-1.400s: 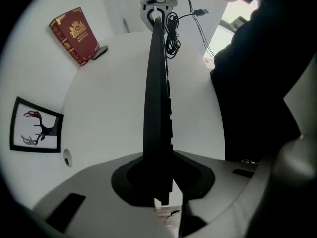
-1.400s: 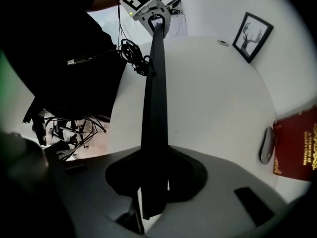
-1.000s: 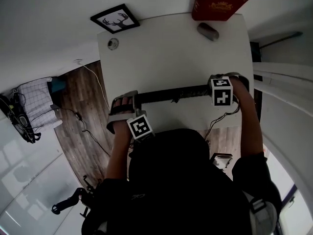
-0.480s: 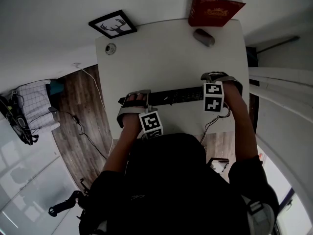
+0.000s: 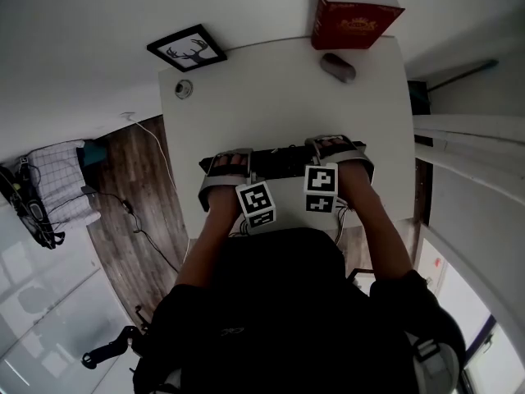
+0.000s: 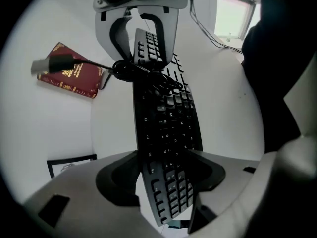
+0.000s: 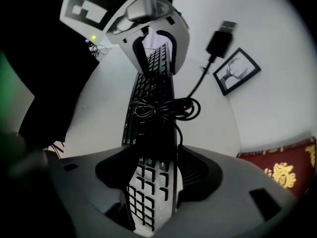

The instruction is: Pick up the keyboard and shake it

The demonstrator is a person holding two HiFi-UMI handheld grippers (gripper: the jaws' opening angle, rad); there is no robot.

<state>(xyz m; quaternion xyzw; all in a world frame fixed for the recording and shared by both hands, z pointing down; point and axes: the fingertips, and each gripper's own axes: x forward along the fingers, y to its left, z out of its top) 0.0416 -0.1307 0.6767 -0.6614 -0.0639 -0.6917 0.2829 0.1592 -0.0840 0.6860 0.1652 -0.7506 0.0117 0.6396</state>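
A black keyboard [image 5: 279,161] hangs edge-up over the white table [image 5: 271,105], its cable bundled [image 7: 163,108] around the middle and the USB plug [image 7: 221,36] dangling. My left gripper [image 5: 230,161] is shut on the keyboard's left end; the pads [image 6: 124,182] press its two faces. My right gripper [image 5: 335,148] straddles the keyboard close to its middle. Its jaws are closing, with the keyboard [image 7: 148,182] tilted between them and a gap showing on one side. Each gripper appears at the far end in the other's view.
A red book [image 5: 354,16] lies at the table's far edge with a small grey object [image 5: 337,67] in front of it. A framed deer picture [image 5: 186,48] and a small round thing [image 5: 184,89] sit at the far left corner. Cables trail on the wooden floor [image 5: 139,212].
My right gripper let go of the keyboard's right end and slid left along it to near the middle. The left gripper stayed on its end and drifted slightly right.
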